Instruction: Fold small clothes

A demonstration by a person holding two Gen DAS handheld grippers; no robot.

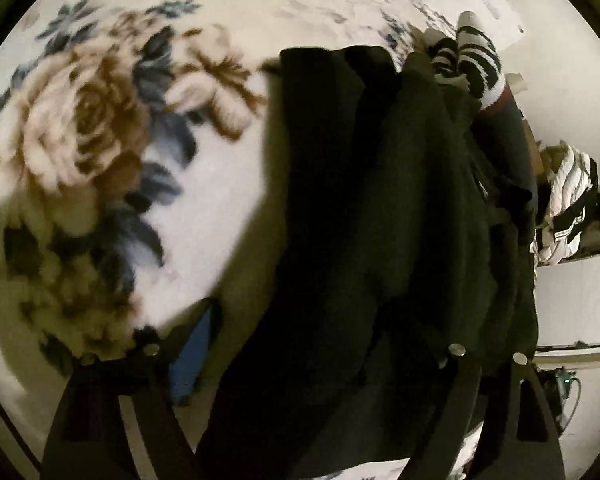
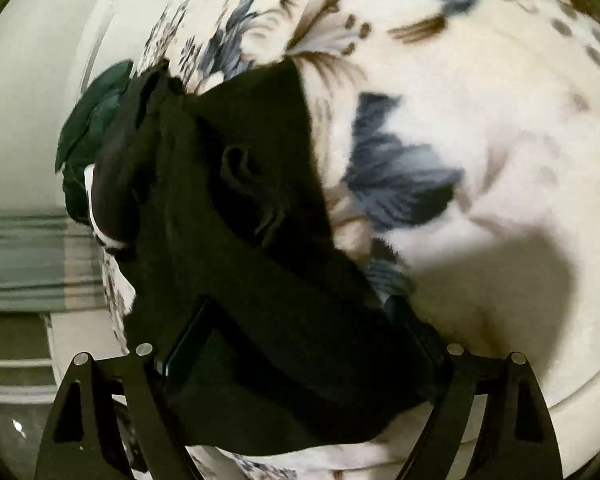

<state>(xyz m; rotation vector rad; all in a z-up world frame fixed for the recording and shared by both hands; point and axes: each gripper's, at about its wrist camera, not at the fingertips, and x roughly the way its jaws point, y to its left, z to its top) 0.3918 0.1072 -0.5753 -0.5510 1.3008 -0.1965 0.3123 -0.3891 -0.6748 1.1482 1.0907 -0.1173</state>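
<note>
Left wrist view is showing my left gripper point(image 1: 300, 360) with its jaws standing wide, the dark garment point(image 1: 372, 208) lying between them on the floral blanket point(image 1: 100, 128) but not pinched; I am holding nothing there. Right wrist view is showing the same of my right gripper point(image 2: 300, 340): fingers spread apart, a band of the dark garment point(image 2: 228, 208) running between them, loose and not clamped. The cloth is lying rumpled on the blanket, near its edge, with a dark green cloth point(image 2: 92, 120) just beyond it and a striped sock point(image 1: 476, 60) at its far end.

I am judging that I am between grips: the garment is laid down and still bunched, so the fold proper is not yet made. The next move, as I am reading it, is calling for each gripper to settle on an edge or corner, close on a single layer, and draw the cloth flat before turning one side over the other. The black fabric is hiding its own edges, so picking the right layer is the hard part.
</note>
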